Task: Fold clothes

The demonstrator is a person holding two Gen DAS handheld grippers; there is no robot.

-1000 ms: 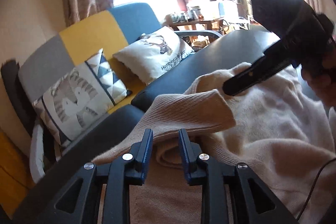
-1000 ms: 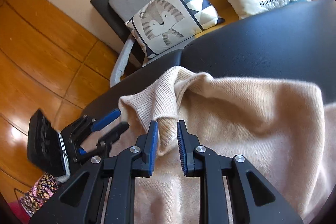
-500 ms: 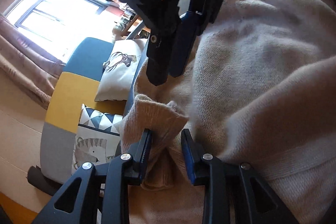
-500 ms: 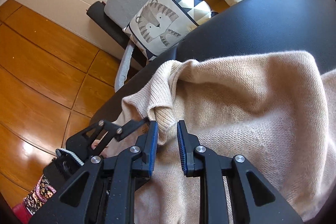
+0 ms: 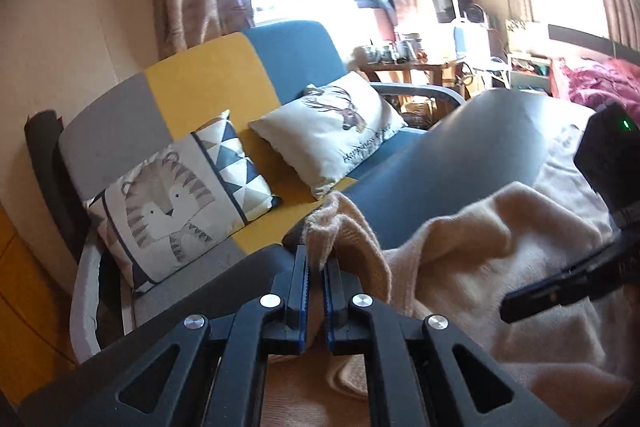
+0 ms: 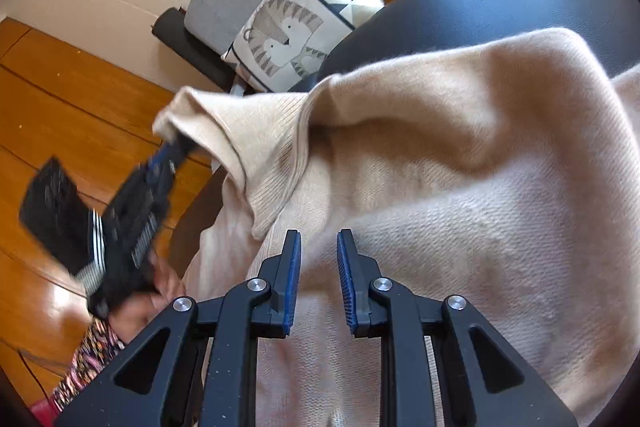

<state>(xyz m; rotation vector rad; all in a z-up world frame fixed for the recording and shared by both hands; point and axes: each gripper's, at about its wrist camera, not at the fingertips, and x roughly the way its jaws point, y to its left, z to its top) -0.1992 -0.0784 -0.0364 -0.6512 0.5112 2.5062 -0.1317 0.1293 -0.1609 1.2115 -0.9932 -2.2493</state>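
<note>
Beige and soft, the sweater lies spread on the dark table, with the sofa and its pillows behind it. The left gripper has just pinched its jaws together, and a ribbed edge of the sweater, maybe a cuff or the neck, sticks up between the blue pads, so it is clamped on the knit. That pinched bit sits at the left end of the sweater, near the table edge, and the cloth runs away from it to the right. The right gripper hangs over the middle of the sweater with its jaws a little apart. Cloth lies under and between them, but the pads do not look like they press on it, so it holds nothing. In the right wrist view the left gripper looks blurry off to the left, with the ribbed end draped over its tip. The left hand is the nearer one to that end, so the next fold will likely swing this end to the right, over the body of the sweater.
</note>
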